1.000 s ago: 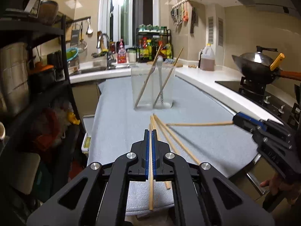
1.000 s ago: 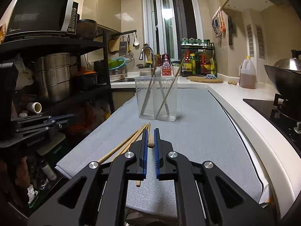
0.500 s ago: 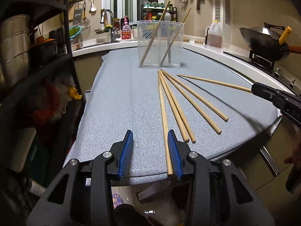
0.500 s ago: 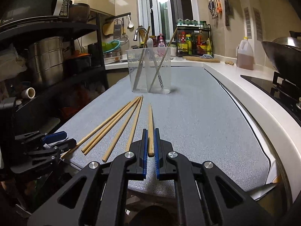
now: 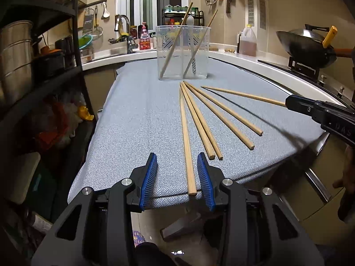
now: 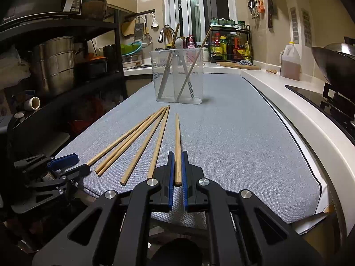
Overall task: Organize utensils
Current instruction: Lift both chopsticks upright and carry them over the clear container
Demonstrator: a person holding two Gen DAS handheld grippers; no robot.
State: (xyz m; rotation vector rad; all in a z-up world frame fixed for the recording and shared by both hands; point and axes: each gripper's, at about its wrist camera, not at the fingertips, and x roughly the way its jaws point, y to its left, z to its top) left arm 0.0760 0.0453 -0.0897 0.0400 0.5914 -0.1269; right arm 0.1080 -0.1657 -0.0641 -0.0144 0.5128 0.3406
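Both grippers have come down low to the grey mat (image 5: 137, 119) since a second ago, and the chopstick the left gripper (image 5: 177, 177) was pinching now lies flat on the mat. Its jaws opened wide and have just been closing a little; they stand partly open with the loose chopstick (image 5: 186, 137) between them, close to the right pad but not squeezed. The clear holder (image 5: 183, 53) stands at the far end of the mat, with two chopsticks and a white-topped utensil leaning inside. Four more chopsticks (image 5: 213, 119) lie fanned out on the mat beside the loose one. The right gripper (image 6: 177, 170) is closed tight on one chopstick (image 6: 177, 141), holding it near its thick end with the thin tip pointing toward the holder. The loose chopstick's end sits right at the mat's near edge, so a bump from a pad could roll it off onto the floor. The held stick could swing and slip too, since it is gripped so far back. Both grippers tilt gently downward, pointing along the mat toward the holder.
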